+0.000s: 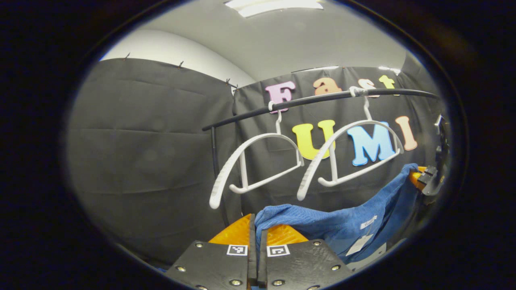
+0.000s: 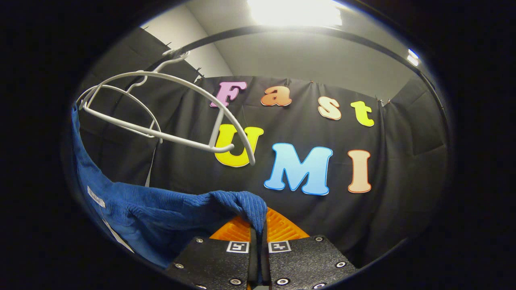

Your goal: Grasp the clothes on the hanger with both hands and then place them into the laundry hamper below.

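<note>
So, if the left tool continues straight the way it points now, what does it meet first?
Probably the nearer white hanger on the rail, above the blue garment that the left tool holds; otherwise the black cloth wall behind. Depth is unclear.

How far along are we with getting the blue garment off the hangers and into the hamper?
Done: the blue garment is off both white hangers, which hang bare on the rail. In hand: the left gripper and right gripper each pinch an edge of it, cloth stretched between them. Left: lowering it into the hamper and releasing.
</note>
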`<state>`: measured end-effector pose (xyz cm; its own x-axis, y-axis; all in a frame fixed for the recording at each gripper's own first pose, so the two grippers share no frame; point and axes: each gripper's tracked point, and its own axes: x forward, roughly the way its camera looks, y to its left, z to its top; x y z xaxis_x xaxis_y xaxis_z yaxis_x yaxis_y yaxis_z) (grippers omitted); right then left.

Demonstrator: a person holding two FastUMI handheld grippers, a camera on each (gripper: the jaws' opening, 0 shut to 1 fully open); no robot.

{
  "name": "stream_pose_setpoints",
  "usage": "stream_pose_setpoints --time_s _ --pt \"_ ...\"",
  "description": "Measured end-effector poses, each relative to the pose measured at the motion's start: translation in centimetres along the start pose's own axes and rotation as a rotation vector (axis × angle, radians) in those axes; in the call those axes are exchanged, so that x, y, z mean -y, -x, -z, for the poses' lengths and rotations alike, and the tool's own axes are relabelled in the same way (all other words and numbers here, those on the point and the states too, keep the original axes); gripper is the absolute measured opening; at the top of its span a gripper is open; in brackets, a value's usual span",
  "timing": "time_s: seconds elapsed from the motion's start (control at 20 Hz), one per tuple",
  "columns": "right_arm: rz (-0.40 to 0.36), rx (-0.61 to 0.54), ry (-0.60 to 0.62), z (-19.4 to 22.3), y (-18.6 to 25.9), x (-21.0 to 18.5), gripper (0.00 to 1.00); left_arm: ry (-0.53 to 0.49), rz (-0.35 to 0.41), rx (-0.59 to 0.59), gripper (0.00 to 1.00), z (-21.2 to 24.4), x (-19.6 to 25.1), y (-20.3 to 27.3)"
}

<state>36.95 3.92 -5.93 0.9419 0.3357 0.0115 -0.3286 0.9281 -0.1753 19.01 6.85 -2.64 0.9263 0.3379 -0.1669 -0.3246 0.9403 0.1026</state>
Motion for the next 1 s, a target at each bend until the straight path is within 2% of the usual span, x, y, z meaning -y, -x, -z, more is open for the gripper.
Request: stream_pose_setpoints --time_s 0.35,0.55,0.8,1.0 --pt "-0.013 0.035 -0.025 -5.8 8.5 -3.1 0.03 0.062 0.144 0.062 0.01 -2.8 0.5 5.7" --pt "-0.04 0.039 -0.045 -8.2 13.4 -6.4 0.03 0.103 0.228 0.075 0.01 -3.2 1.2 8.9" --pt "-0.092 0.019 -0.093 -8.9 18.0 -11.2 0.03 0.149 0.314 0.054 0.02 -1.5 2.6 11.6" --pt "-0.142 -0.032 -0.118 -7.2 20.1 -14.6 0.03 0.168 0.374 0.018 0.02 1.1 4.4 13.4"
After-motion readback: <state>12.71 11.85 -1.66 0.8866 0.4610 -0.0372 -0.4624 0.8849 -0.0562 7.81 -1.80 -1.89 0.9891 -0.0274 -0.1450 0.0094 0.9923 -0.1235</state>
